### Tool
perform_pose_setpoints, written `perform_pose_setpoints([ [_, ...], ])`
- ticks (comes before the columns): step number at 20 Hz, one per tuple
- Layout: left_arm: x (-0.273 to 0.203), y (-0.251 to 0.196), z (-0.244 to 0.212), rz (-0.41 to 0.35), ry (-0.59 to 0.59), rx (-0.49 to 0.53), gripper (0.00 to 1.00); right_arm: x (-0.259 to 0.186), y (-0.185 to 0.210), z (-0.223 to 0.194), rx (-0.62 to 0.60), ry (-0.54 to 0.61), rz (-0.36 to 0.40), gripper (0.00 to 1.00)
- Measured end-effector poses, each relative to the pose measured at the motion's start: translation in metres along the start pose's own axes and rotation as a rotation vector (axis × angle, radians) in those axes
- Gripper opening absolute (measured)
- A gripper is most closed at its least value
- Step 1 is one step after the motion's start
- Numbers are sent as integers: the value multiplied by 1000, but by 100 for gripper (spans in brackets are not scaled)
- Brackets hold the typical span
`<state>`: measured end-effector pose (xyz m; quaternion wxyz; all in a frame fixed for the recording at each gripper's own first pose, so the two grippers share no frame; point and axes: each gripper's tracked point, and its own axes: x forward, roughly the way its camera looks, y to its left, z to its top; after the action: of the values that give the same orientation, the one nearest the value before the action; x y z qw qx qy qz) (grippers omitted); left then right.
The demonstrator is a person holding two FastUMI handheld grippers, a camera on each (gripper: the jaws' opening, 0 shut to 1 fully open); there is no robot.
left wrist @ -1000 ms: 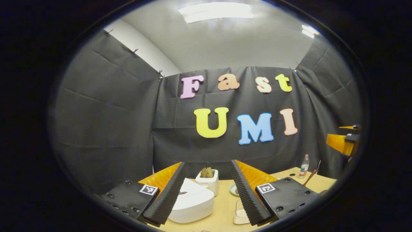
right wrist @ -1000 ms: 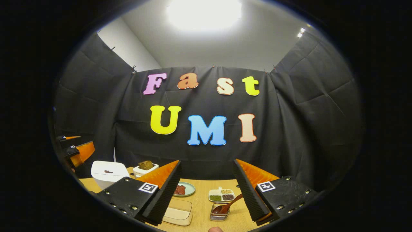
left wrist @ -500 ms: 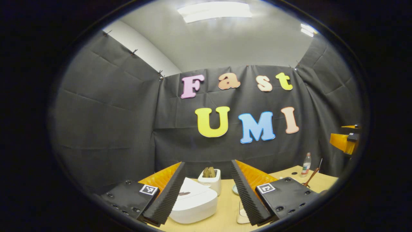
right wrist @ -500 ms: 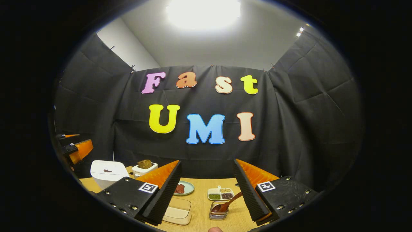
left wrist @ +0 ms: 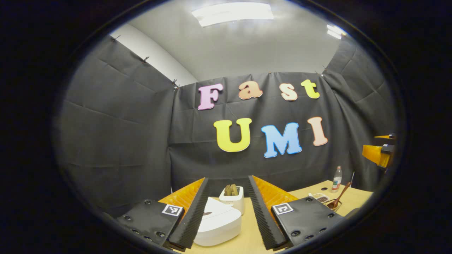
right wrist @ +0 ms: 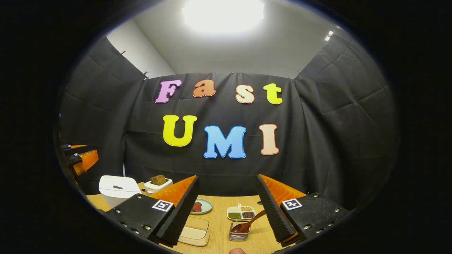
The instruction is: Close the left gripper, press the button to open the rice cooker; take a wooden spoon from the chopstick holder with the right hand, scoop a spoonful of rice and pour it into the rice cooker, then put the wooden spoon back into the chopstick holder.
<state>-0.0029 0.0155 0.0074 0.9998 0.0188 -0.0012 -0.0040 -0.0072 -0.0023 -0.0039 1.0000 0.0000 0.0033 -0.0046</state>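
Note:
The white rice cooker sits with its lid down on the wooden table, just beyond and between the fingers of my left gripper. Those fingers stand a narrow gap apart with nothing between them. In the right gripper view the cooker is far left. The wooden spoon leans in a small wire chopstick holder ahead of my right gripper, which is open and empty. A clear box of rice lies by that gripper's left finger.
A white toaster with bread stands behind the cooker. A plate with meat and a divided seasoning dish lie mid-table. A bottle stands at the back right. The black cloth wall closes the table's far side.
The left gripper's fingers have drawn closer together, and the cooker now sits more centred between them. The right gripper has barely moved.

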Motion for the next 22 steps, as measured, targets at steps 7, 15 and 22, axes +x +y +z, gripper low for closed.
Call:
perform_pose_setpoints([
  [7,4,1,-6,-42,16,-33,17,-2,4,3,-7,-9,6,96],
  [15,19,12,-12,-59,40,-60,9,-4,8,6,-19,-14,-1,96],
  [22,59,41,-40,-47,94,-69,9,-9,8,5,-32,-3,-43,96],
])
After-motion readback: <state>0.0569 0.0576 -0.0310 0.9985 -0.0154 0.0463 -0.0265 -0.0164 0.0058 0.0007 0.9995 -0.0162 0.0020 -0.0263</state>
